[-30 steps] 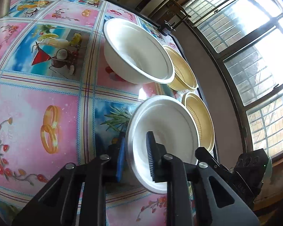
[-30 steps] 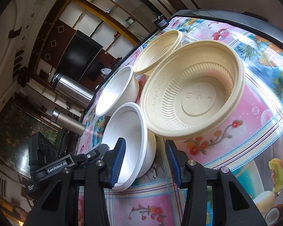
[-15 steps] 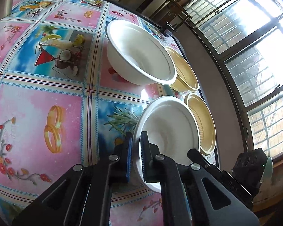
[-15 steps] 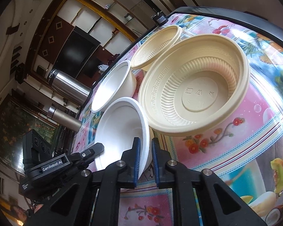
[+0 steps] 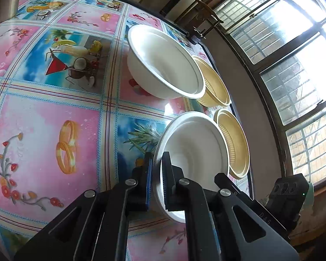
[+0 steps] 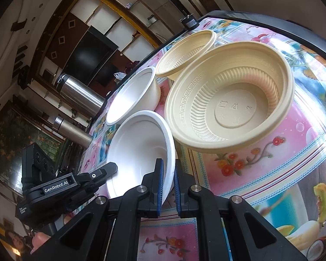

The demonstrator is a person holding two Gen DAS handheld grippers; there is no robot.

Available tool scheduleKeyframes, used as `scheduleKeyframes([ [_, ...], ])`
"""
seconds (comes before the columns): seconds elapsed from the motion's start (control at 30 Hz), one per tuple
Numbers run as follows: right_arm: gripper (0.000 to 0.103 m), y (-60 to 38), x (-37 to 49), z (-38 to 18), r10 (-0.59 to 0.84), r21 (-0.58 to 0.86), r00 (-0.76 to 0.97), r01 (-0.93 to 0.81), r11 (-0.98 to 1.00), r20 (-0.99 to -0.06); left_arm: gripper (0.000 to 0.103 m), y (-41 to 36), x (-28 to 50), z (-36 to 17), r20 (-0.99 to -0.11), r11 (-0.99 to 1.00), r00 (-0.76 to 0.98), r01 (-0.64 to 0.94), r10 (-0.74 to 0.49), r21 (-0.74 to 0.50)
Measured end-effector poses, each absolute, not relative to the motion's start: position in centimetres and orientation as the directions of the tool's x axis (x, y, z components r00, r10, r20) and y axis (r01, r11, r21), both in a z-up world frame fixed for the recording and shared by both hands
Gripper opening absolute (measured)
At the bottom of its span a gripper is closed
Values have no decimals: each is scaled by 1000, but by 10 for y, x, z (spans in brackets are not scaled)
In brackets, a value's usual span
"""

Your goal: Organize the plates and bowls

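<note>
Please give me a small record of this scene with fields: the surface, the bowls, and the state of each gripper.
surface: table with a pink and blue fruit-print cloth
white bowls: two; near white bowl, far white bowl
beige bowls: two; near beige bowl, far beige bowl
left gripper: shut on the rim of the near white bowl
right gripper: shut on the opposite rim of the same bowl
stacking: none yet

Left gripper (image 5: 157, 182) is pinching the near rim of a white foam bowl (image 5: 195, 150) that's sitting on the colourful fruit-print tablecloth (image 5: 54, 119), second white bowl (image 5: 165, 65) sitting farther back.
</note>
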State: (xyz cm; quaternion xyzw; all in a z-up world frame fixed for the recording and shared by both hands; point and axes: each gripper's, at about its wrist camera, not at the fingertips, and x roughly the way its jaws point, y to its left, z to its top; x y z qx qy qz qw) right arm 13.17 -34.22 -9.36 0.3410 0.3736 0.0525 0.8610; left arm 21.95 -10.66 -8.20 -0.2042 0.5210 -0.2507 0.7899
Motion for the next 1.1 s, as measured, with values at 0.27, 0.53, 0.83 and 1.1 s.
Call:
scheduleKeyframes([
  [0.27, 10, -325, 137, -93, 393, 611, 688, 93, 786, -610, 6, -80, 207, -87, -698, 778, 365, 145, -617, -612],
  [0.53, 9, -296, 139, -90, 423, 562, 655, 3, 827, -626, 6, -58, 181, -100, -682, 781, 416, 129, -602, -611],
  [0.83, 8, -281, 130, -87, 455, 559, 649, -55, 827, -610, 6, -39, 148, -95, -679, 812, 498, 92, -539, -577],
  [1.1, 8, -266, 109, -90, 509, 609, 643, -81, 789, -573, 6, -20, 122, -86, -699, 840, 521, 68, -491, -539],
])
